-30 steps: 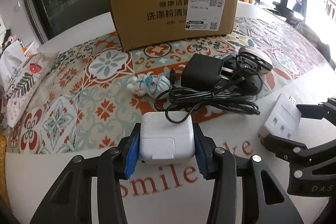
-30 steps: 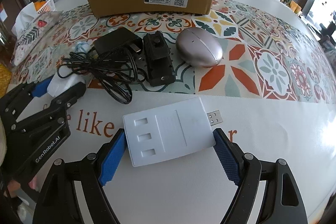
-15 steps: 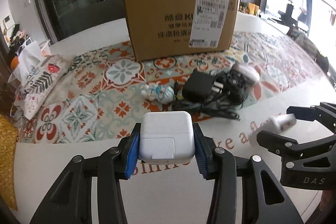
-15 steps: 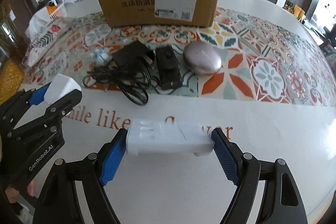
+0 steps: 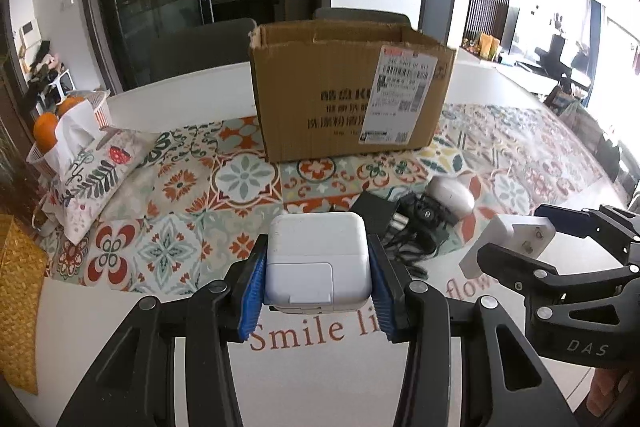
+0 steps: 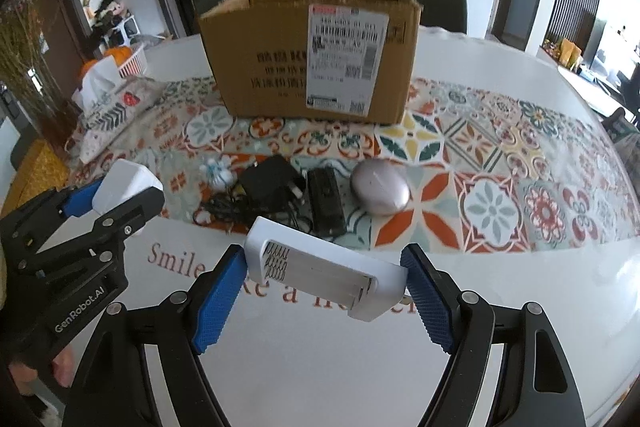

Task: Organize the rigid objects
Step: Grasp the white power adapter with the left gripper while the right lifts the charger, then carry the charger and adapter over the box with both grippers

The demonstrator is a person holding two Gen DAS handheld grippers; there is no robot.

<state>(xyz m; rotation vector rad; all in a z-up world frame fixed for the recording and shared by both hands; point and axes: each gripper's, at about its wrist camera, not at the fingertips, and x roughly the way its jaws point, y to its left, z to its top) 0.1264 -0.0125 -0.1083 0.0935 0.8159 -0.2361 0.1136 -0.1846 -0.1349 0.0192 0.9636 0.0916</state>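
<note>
- A white square charger block (image 5: 318, 265) sits clamped between the blue pads of the left gripper (image 5: 318, 279), held clear above the table (image 5: 320, 379), which is white with the word "Smile" printed under it.
- In the right wrist view the same block (image 6: 126, 183) shows as a white corner poking out of the left gripper (image 6: 100, 197) at the left edge.
- A flat white USB hub (image 6: 322, 273) spans the jaws of the right gripper (image 6: 320, 291), tilted, with one end against the left pad and the other against the right pad; it is gripped and off the table.
- From the left wrist view the hub (image 5: 506, 241) appears at the right, held in the right gripper (image 5: 520, 239).
- Below both grippers, on the patterned tile mat (image 6: 480, 163), lie a black adapter with tangled cable (image 6: 268, 187), a black rectangular device (image 6: 326, 201), and a silver egg-shaped case (image 6: 380, 193), side by side.
- A small blue-and-white figurine (image 6: 218, 173) rests just left of the adapter.
- Behind them stands an open cardboard box (image 5: 352, 91) with a shipping label on its front.
- At the far left lie a leaf-print pouch (image 5: 94, 183) and a white basket with oranges (image 5: 68, 111).
</note>
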